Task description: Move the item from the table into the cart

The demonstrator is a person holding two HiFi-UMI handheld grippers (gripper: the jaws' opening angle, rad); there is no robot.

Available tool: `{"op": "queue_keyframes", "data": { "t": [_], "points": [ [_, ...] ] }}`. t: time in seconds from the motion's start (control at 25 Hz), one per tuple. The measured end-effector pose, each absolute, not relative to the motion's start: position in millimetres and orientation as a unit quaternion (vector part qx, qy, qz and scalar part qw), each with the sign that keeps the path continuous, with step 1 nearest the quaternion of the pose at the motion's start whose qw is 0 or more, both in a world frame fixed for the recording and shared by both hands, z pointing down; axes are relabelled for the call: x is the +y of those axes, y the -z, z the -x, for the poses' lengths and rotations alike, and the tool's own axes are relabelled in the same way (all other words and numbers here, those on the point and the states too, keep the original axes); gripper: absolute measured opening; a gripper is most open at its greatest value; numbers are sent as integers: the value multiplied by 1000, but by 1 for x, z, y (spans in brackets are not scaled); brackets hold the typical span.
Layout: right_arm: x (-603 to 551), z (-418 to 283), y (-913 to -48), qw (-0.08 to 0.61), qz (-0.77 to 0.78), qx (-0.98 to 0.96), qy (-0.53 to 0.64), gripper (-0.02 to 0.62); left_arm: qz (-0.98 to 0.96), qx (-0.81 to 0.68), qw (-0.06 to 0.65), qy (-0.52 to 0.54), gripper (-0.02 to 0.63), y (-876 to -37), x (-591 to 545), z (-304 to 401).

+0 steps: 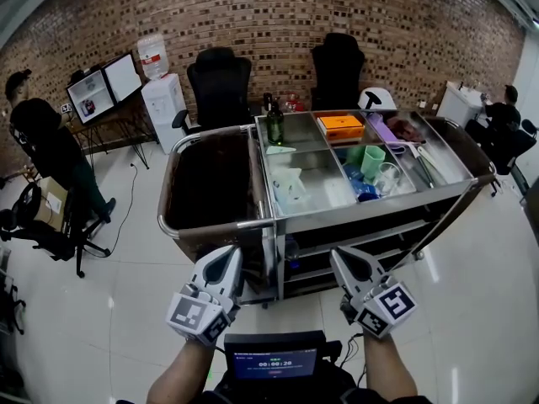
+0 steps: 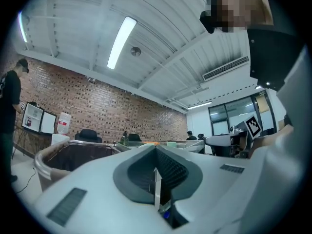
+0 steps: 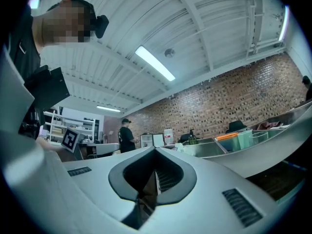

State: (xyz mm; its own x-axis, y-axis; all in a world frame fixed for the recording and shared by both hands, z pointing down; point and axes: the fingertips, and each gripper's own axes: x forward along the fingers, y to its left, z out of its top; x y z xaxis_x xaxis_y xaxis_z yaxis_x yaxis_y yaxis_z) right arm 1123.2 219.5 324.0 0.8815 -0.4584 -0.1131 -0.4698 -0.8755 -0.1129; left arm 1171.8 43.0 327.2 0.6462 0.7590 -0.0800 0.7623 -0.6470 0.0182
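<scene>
Your left gripper (image 1: 227,257) and right gripper (image 1: 340,261) hang side by side low in the head view, each with its 2 jaws pressed together on themselves; each gripper's own view shows the ribbed dark pads meeting along a thin seam inside a smooth pale grey shell. Both carry a cube with black-and-white square markers. Which thing the task means cannot be told: every loose object in view lies in the cart (image 1: 379,204), at 12 o'clock from both grippers and well apart from them. The cart is brushed steel, its top split into rectangular compartments with lower shelves beneath. At its 9 o'clock side a dark brown bag (image 1: 210,183) hangs open inside a rounded steel rail. In the far-left compartment stands a dark green glass bottle (image 1: 274,124), upright. The compartment just at its 3 o'clock holds a flat orange box (image 1: 341,125). Nearer you, the left compartment holds crumpled clear plastic packets (image 1: 290,188); the next one holds pale green cups (image 1: 368,160) with a clear glass (image 1: 387,177) beside them. The floor (image 1: 126,310) is glossy white tile, and a red brick wall (image 1: 253,15) runs behind the cart at 12 o'clock.
</scene>
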Motion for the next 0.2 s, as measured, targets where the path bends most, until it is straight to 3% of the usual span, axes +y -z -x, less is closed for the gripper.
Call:
{"op": "queue_keyframes", "data": {
  "t": [0.2],
  "points": [
    [220,-1121,-325,70,968,239,-39,3,-906,421,30,30,0,-328,44,-1169]
  ]
}}
